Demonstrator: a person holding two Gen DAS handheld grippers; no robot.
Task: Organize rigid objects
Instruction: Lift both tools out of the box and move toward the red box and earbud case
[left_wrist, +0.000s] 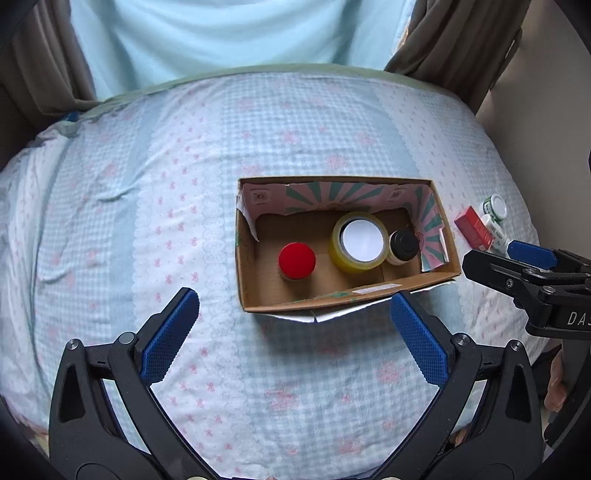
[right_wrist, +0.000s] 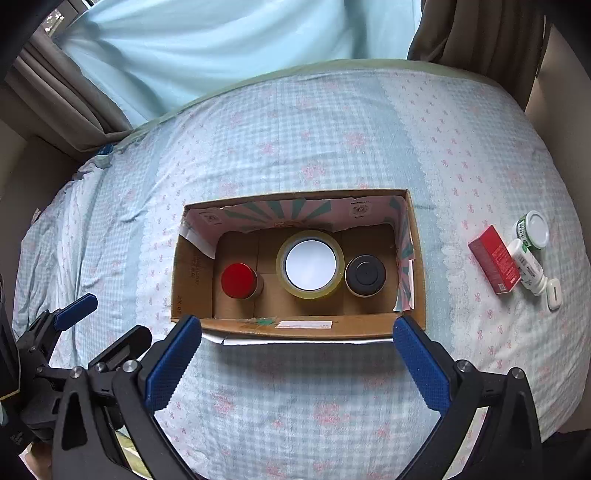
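Note:
An open cardboard box (left_wrist: 332, 297) (right_wrist: 295, 326) lies on the bed. Inside stand a red-lidded jar (left_wrist: 296, 260) (right_wrist: 239, 280), a yellow tape roll (left_wrist: 360, 242) (right_wrist: 310, 264) and a black-lidded jar (left_wrist: 403, 246) (right_wrist: 365, 275). To the right of the box lie a red carton (left_wrist: 472, 229) (right_wrist: 495, 258), a green-labelled white-lidded jar (left_wrist: 495, 207) (right_wrist: 533, 229), a white bottle on its side (left_wrist: 495, 232) (right_wrist: 528, 267) and a small white case (right_wrist: 553, 293). My left gripper (left_wrist: 295, 314) is open and empty before the box. My right gripper (right_wrist: 297, 336) is open and empty at the box's near wall.
The bed (left_wrist: 184, 184) (right_wrist: 295, 129) has a blue checked sheet with pink flowers. Pale blue and brown curtains (left_wrist: 221, 33) (right_wrist: 207, 44) hang behind it. The right gripper shows at the right edge of the left wrist view (left_wrist: 524, 266); the left gripper shows at lower left of the right wrist view (right_wrist: 85, 321).

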